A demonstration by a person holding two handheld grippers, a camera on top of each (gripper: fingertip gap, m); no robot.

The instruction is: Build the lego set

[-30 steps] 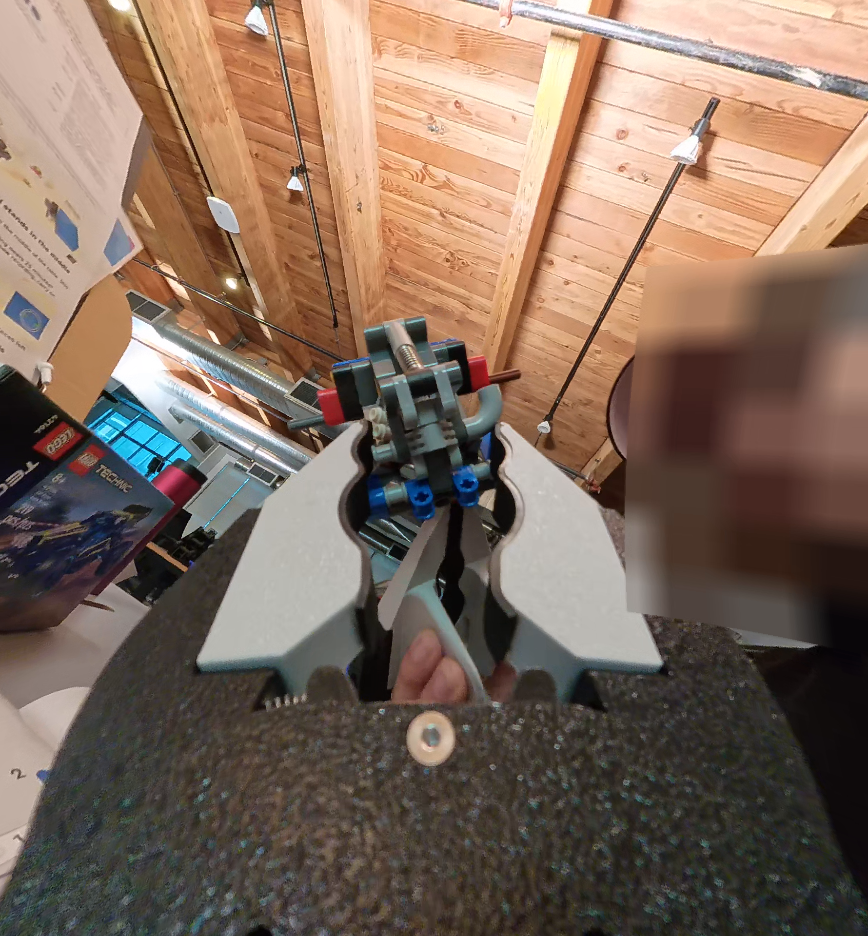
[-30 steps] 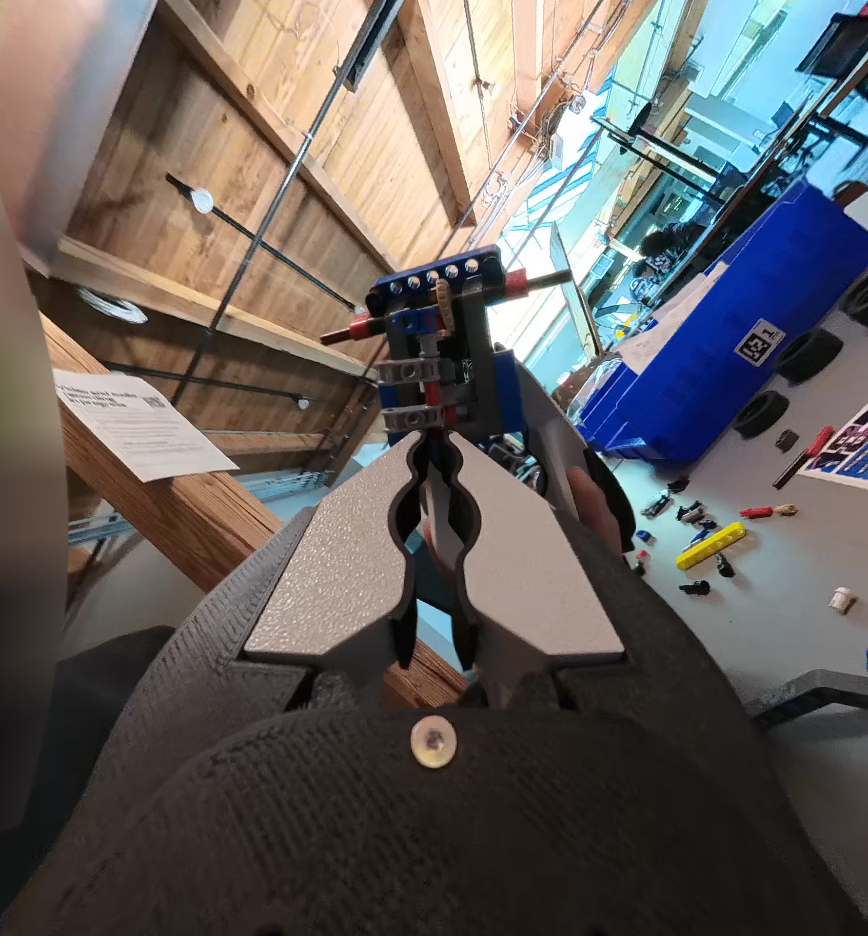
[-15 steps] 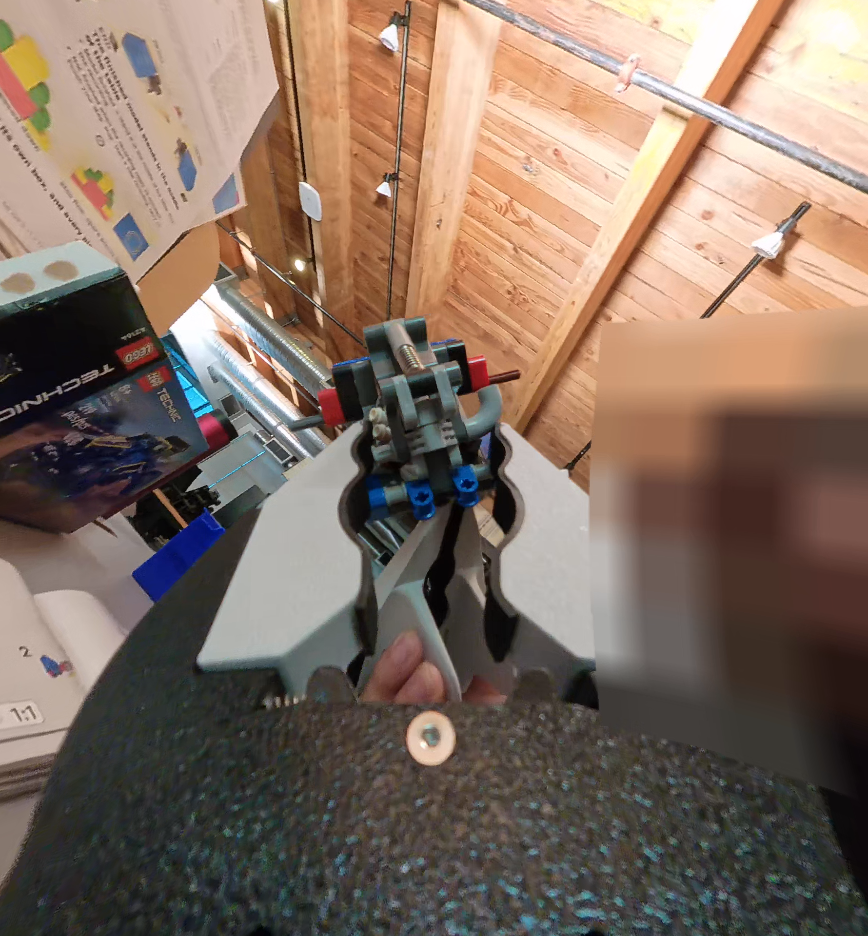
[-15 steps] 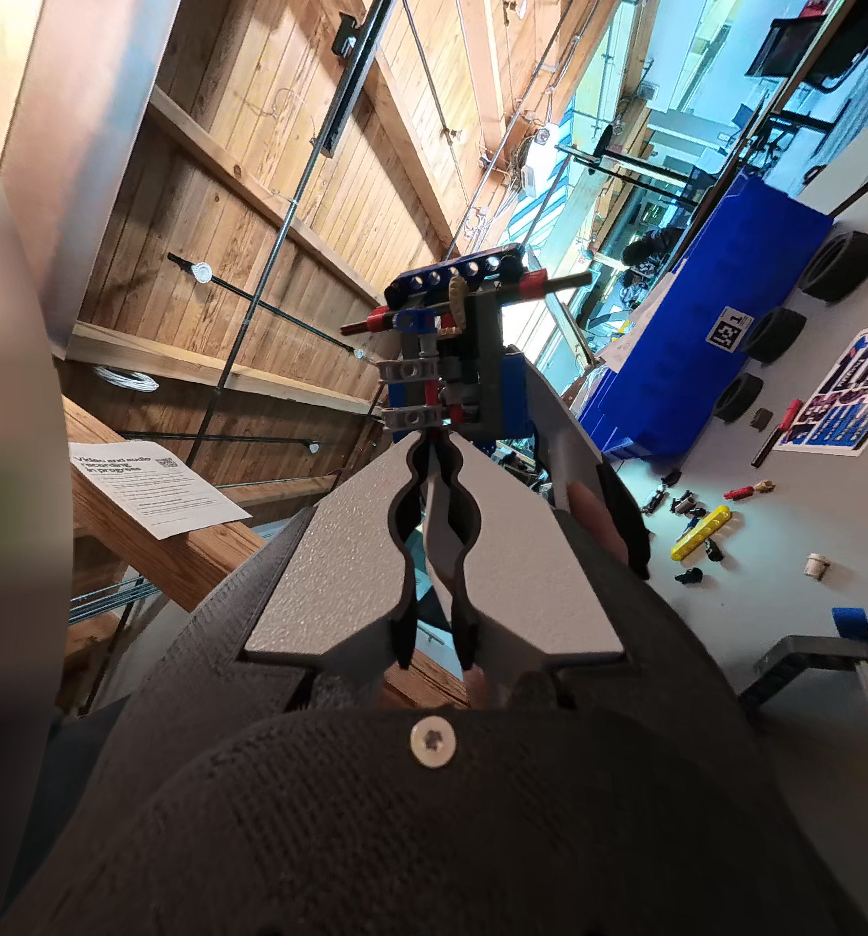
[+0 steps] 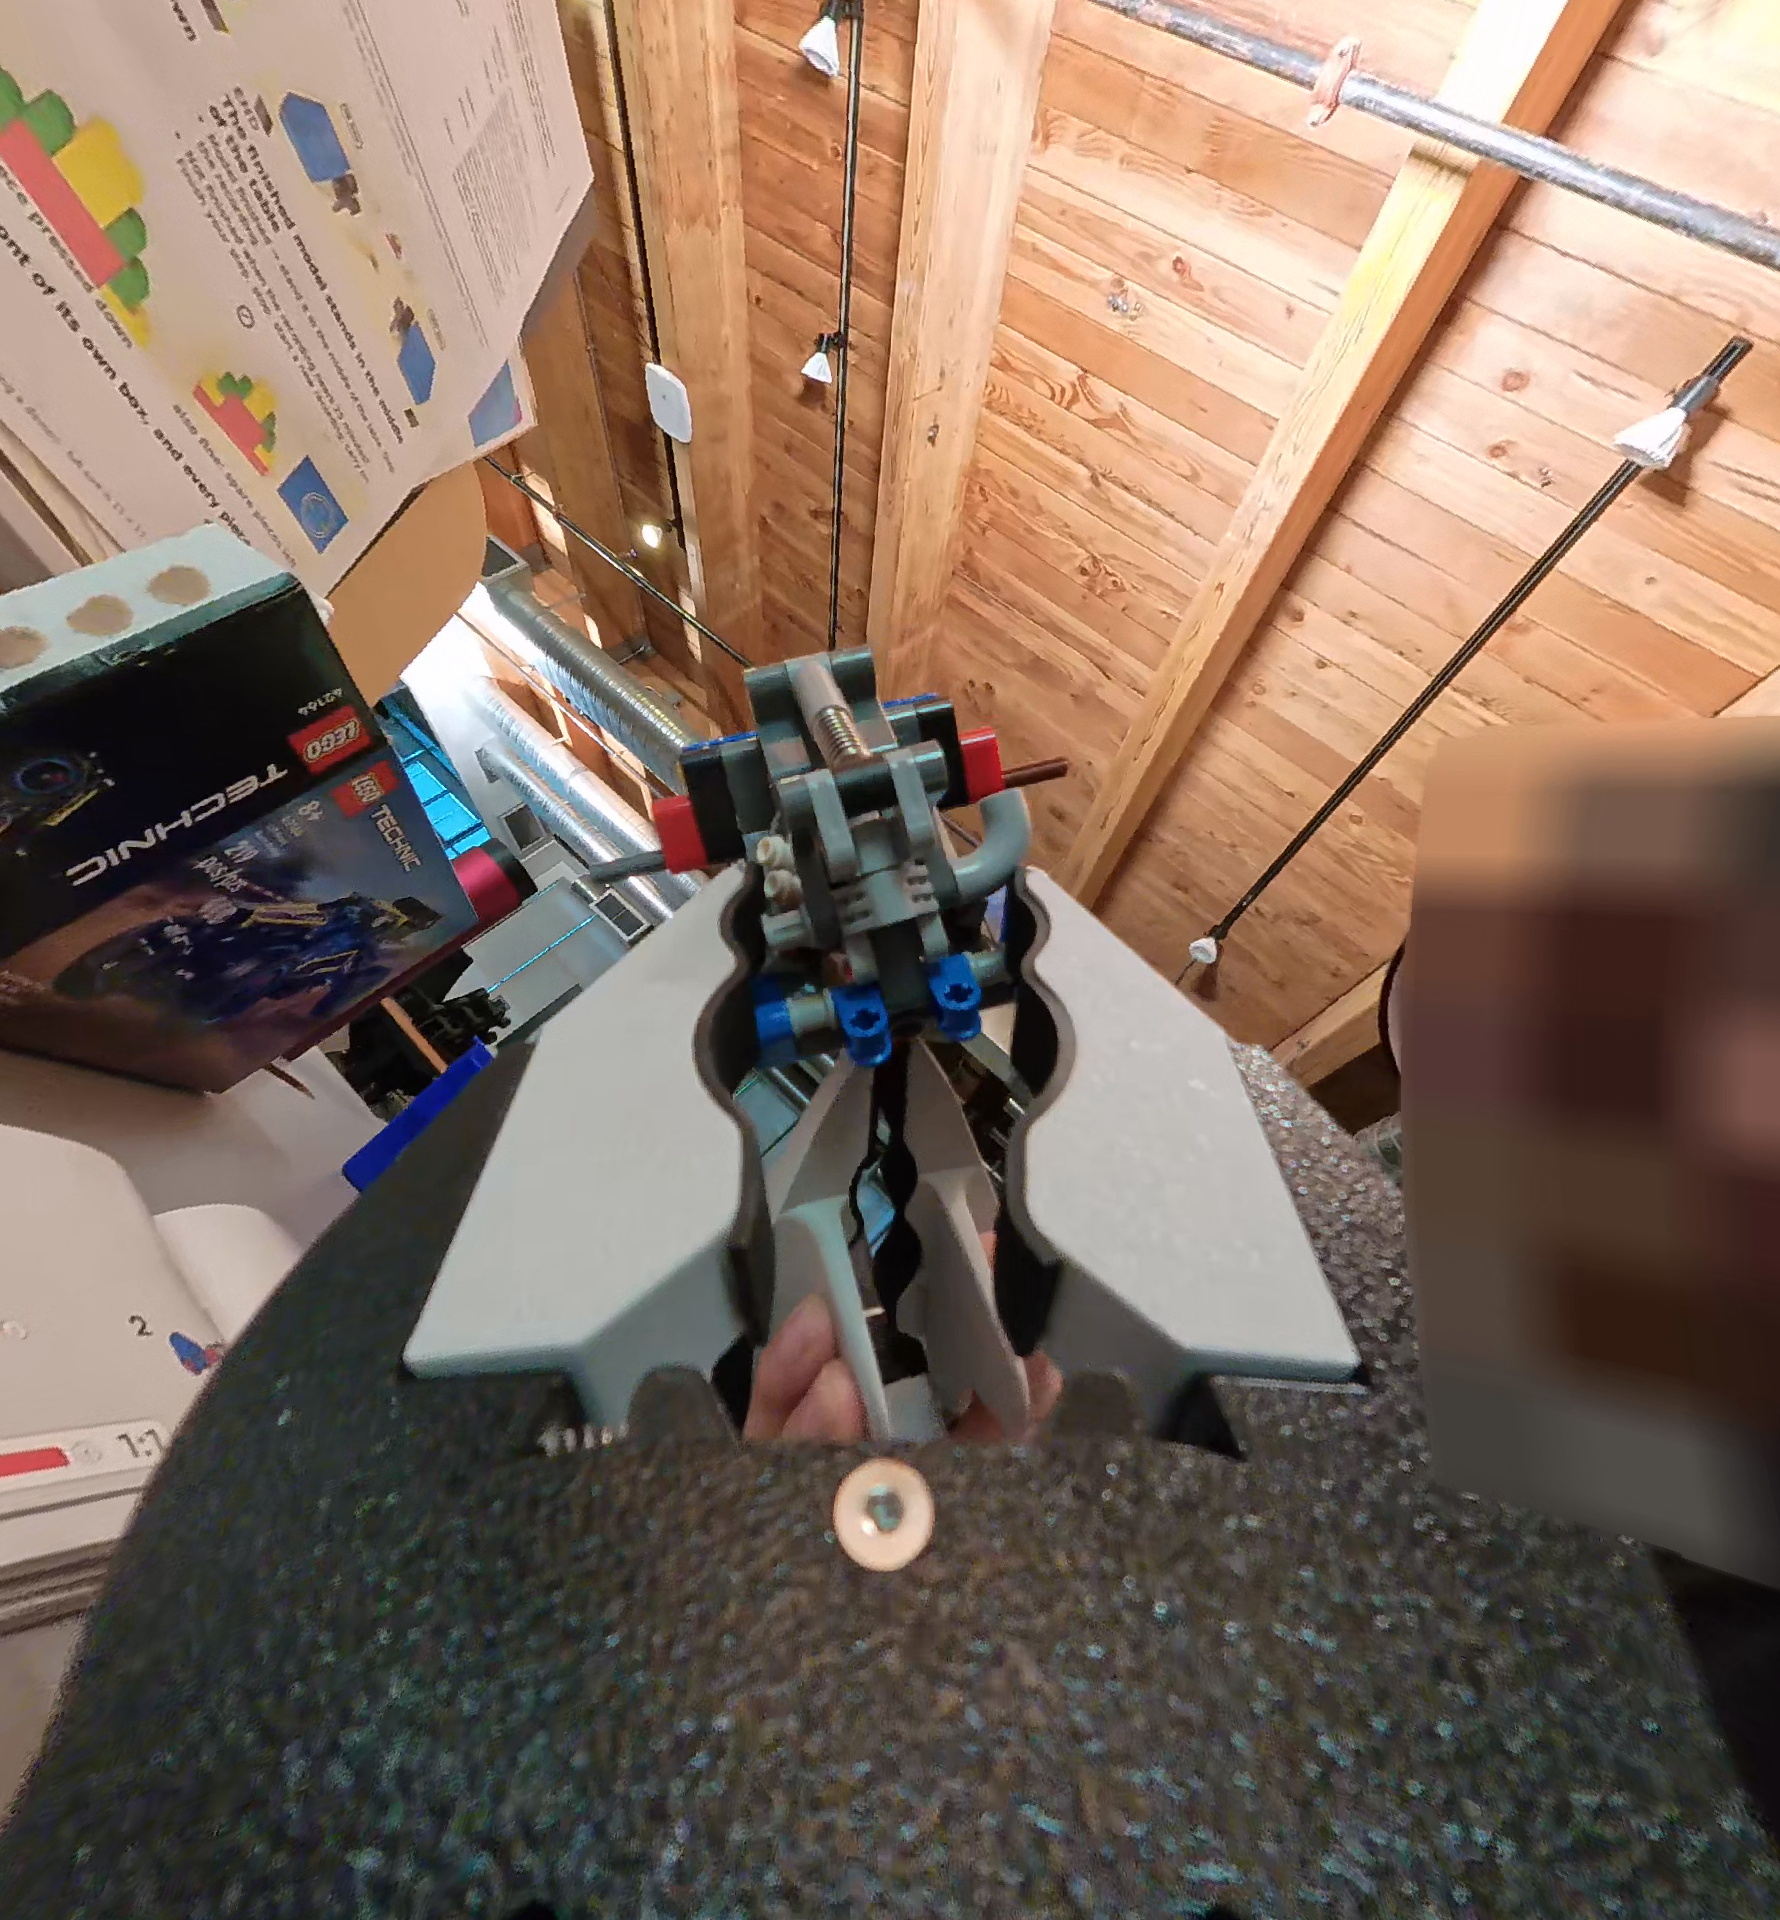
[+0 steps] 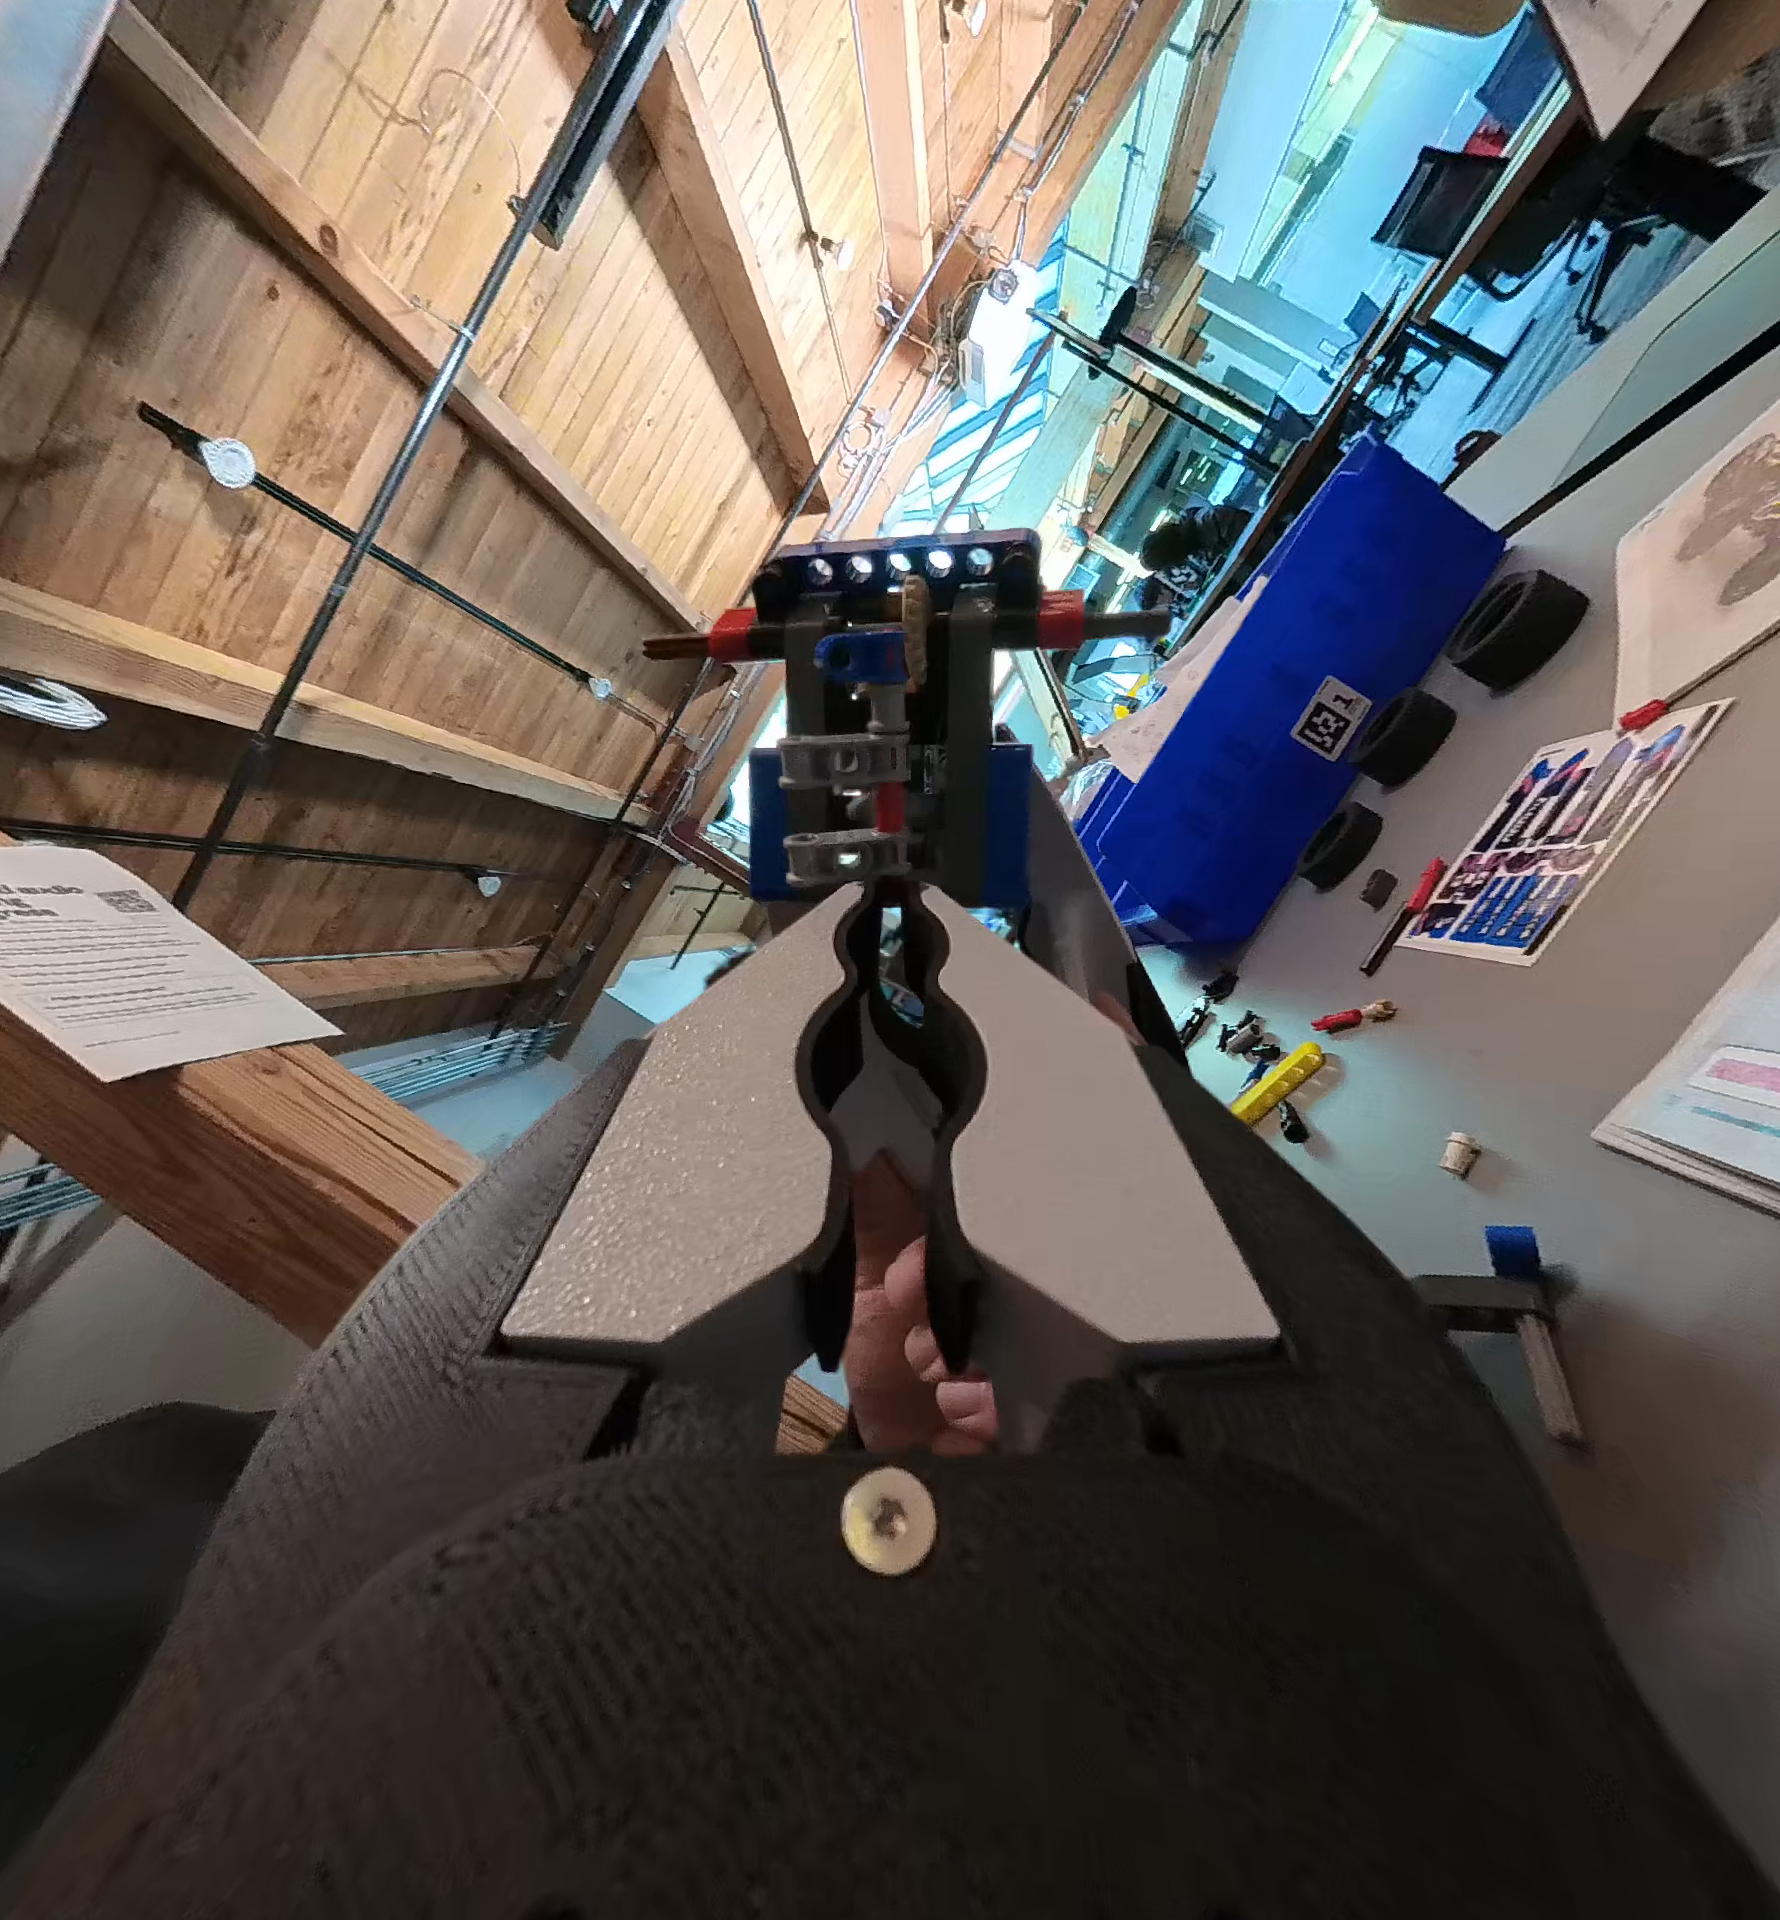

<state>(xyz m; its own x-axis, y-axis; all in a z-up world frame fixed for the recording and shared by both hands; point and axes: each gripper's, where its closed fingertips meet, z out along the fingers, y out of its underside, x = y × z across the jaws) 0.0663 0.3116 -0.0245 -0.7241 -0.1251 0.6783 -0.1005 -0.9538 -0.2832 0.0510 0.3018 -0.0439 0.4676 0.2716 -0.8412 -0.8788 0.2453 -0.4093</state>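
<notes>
Both claws grip one lego assembly point(image 5: 850, 842) held aloft: left claw point(image 5: 881, 966) clamps its blue-pinned end, right claw point(image 6: 881, 904) pinches closed on its lower edge.

One partly built lego assembly point(image 6: 891, 727). Four black tyres point(image 6: 1520, 629), one blue bin point(image 6: 1281, 717). One yellow beam point(image 6: 1279, 1081), one sticker sheet point(image 6: 1551, 842).

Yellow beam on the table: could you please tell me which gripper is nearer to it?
Left, probably. The left gripper grips the lego assembly from the side facing the yellow beam; the right gripper grips it from the far side.
</notes>
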